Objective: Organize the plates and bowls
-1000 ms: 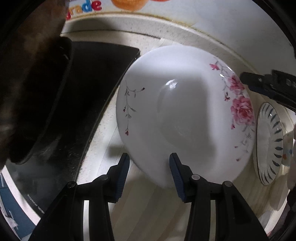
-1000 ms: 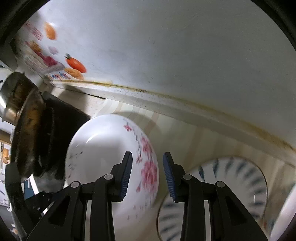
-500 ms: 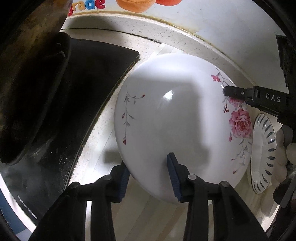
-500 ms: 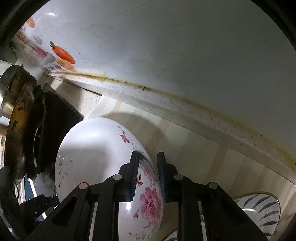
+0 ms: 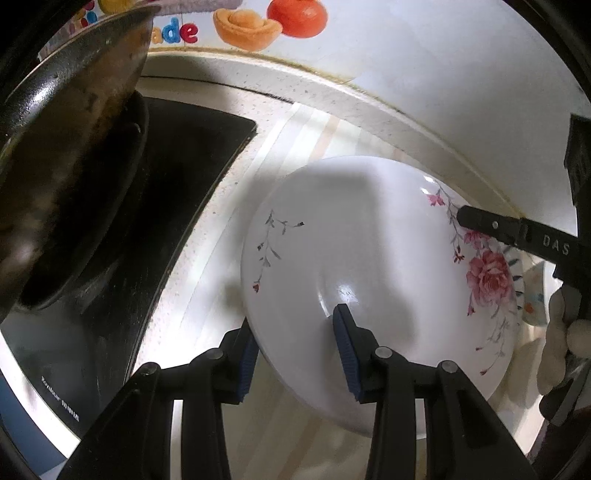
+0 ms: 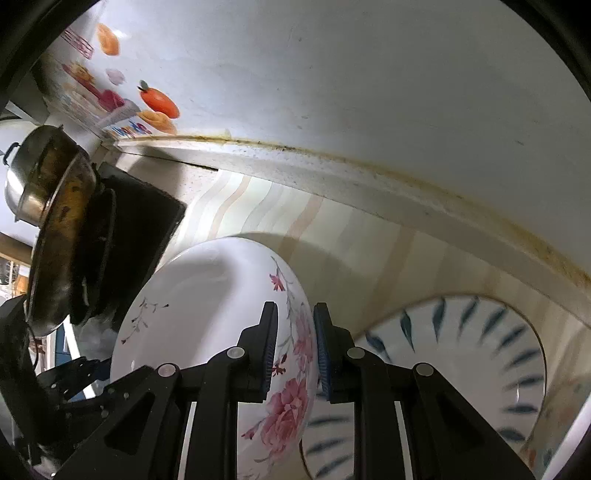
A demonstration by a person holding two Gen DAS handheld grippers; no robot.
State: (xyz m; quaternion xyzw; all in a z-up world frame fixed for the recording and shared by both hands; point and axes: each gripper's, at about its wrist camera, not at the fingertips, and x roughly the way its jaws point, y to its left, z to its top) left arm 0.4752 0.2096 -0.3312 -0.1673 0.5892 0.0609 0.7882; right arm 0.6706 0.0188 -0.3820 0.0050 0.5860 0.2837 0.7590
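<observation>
At the far left of the left wrist view we see a dark, stained metal wok (image 5: pixel 70 177) resting on a black glass stove top (image 5: pixel 162 206); the right wrist view shows the same wok (image 6: pixel 62 236) at its left edge, with a steel lidded pot (image 6: pixel 22 184) behind it. To the right of the stove top lies the striped, pale desk (image 5: pixel 207 306), backed by a white wall carrying a fruit-print sticker (image 5: pixel 266 26). In the centre, the large white ceramic bowl with pink rose print (image 5: pixel 373 280) is held tilted above the desk, its outer underside turned toward the left camera. The left hand-held gripper (image 5: pixel 295 354) straddles the bowl's near rim, one blue pad (image 5: pixel 345 350) lying against the white surface and the other below the rim; we cannot tell whether both pads are pressing on it. Further right, the right hand-held gripper (image 6: pixel 293 350) is clamped on the rim of the same bowl (image 6: pixel 207 317), its two blue pads on either side of the rose-printed edge; in the left wrist view its black finger marked "DAS" (image 5: pixel 517 232) reaches the bowl's right rim. At the far right, a white plate with dark blue leaf-stroke pattern (image 6: pixel 461 369) lies on the desk, partly hidden behind the bowl.
</observation>
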